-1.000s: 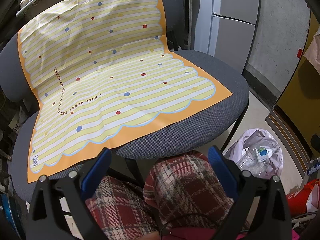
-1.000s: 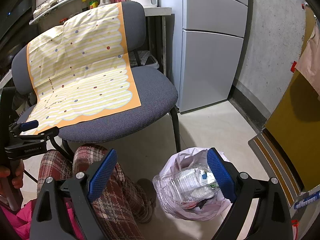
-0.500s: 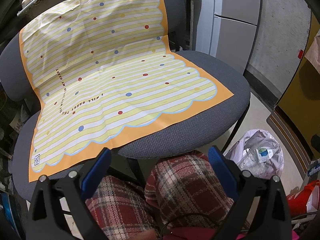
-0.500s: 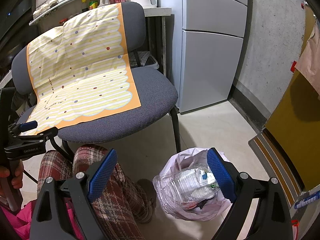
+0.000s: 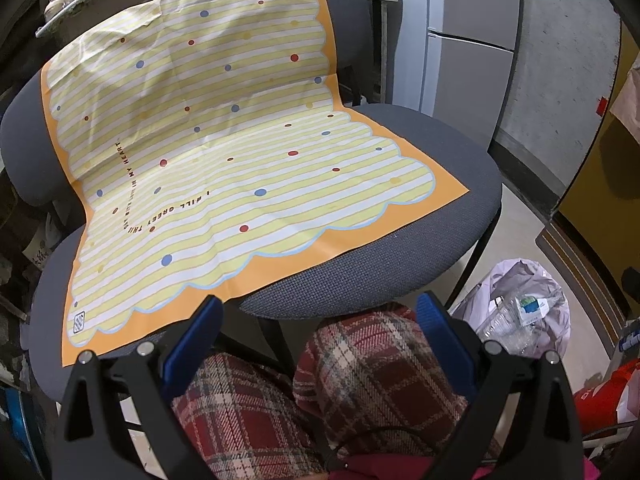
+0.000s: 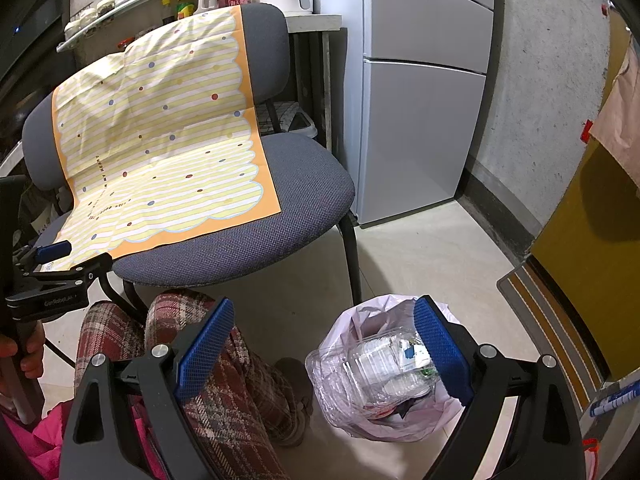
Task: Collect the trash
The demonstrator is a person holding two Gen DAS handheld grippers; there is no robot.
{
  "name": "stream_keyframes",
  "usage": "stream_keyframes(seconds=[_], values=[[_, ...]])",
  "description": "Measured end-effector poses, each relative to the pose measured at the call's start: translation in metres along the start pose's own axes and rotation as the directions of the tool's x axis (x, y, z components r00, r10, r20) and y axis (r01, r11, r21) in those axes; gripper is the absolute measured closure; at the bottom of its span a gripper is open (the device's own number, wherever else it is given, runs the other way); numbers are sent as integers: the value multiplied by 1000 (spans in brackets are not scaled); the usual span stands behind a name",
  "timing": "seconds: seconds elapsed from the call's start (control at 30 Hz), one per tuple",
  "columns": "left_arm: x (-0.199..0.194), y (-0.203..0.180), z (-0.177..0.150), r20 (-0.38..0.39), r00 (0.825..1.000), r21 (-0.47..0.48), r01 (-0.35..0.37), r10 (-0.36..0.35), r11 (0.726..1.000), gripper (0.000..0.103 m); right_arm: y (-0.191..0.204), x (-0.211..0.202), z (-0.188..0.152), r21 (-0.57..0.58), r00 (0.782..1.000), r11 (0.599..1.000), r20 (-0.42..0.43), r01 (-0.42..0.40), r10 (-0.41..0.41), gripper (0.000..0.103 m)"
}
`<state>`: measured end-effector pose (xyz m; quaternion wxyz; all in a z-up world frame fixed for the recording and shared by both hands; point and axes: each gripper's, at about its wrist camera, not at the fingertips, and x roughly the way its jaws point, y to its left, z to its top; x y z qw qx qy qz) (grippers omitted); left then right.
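Note:
A pale purple trash bag [image 6: 384,368] stands on the floor, stuffed with clear plastic bottles [image 6: 384,364] and wrappers; it also shows at the lower right of the left wrist view [image 5: 524,308]. My right gripper [image 6: 320,352] hangs open above the floor, its right pad over the bag's edge, nothing between its fingers. My left gripper [image 5: 320,328] is open and empty over a person's plaid-trousered knees [image 5: 360,364], just in front of the chair seat. It appears from the side at the left edge of the right wrist view [image 6: 60,264].
A grey chair [image 5: 380,280] carries a yellow striped sheet with an orange border [image 5: 224,152] over seat and back. A white fridge [image 6: 420,120] stands behind, a shelf with jars [image 6: 132,4] to the back left, a yellow door [image 6: 592,264] at right. A red bag [image 5: 608,396] lies low right.
The left wrist view has drifted slightly, so the chair sits a little lower in frame. The right gripper and the bag hold still.

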<state>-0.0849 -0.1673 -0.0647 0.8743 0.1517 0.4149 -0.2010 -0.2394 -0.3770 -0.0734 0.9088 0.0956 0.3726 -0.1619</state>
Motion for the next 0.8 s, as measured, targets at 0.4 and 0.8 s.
stream_keyframes(seconds=[0.4, 0.8], values=[[-6, -3, 0, 13, 1000, -12, 21, -21, 1000, 9, -1, 1, 1, 1, 1000, 1000, 2, -3, 3, 12], [7, 52, 7, -2, 999, -127, -43, 43, 991, 9, 34, 40, 47, -7, 990, 990, 15, -142, 142, 12]])
